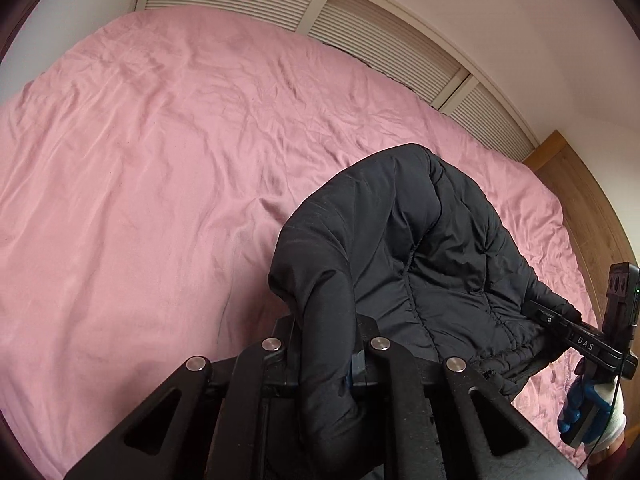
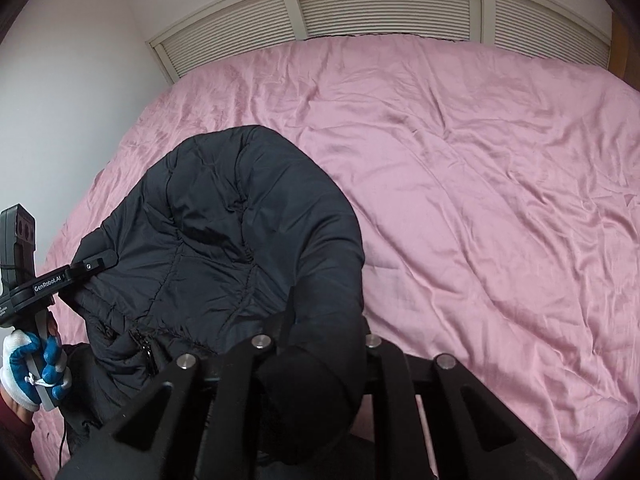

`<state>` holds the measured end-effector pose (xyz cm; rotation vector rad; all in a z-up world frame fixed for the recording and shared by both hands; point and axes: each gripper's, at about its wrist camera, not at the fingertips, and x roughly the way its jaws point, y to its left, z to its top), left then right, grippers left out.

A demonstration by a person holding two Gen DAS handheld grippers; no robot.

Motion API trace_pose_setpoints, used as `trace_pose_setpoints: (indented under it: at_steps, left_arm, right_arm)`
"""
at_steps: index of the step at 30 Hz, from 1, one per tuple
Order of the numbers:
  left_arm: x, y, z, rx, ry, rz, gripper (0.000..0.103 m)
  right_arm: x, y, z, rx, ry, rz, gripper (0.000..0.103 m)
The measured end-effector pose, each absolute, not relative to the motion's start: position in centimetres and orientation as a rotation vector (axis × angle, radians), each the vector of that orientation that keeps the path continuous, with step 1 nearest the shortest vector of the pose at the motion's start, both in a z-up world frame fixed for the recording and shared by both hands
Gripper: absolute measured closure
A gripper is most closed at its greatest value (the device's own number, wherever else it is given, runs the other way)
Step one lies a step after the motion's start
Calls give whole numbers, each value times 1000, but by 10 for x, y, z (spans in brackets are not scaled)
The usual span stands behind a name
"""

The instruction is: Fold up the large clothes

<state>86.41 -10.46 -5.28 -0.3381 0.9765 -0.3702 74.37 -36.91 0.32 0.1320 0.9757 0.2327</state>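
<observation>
— What do you have on the left?

— My left gripper (image 1: 324, 344) is clamped on a fold of the black padded jacket (image 1: 408, 256). The cloth bunches between my fingers and drapes over them, so their tips are hidden. From the right wrist view the same gripper (image 2: 94, 264) shows at the far left edge of the garment, with my gloved left hand (image 2: 34, 364) round its handle.

— Where is the jacket itself?

— Held up between my two grippers above the near part of the pink bedsheet (image 1: 140, 168), quilted side toward the cameras, its rounded top bulging away from me. A zipper (image 2: 146, 350) shows at its lower edge.

— And the right?

— My right gripper (image 2: 320, 340) is also closed on jacket cloth, a thick dark roll wedged between the fingers. From the left wrist view it (image 1: 548, 316) bites the garment's right edge, my gloved right hand (image 1: 592, 408) below it.

— Beyond?

— Louvred doors (image 2: 384, 8) behind the bed's far side.
</observation>
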Motion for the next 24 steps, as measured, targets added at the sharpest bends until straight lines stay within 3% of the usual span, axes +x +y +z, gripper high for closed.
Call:
trace_pose_setpoints:
  at_steps: [12, 19, 24]
  left_arm:
    - [710, -76, -24, -313, 894, -463, 91]
    - [625, -68, -47, -319, 936, -512, 91]
    - [619, -73, -88, -308, 1003, -486, 88]
  right_arm:
    - [571, -358, 45, -5, 891, 351, 91]
    - [473, -364, 1, 115, 934, 363, 90]
    - [445, -373, -56, 206, 1005, 333, 90]
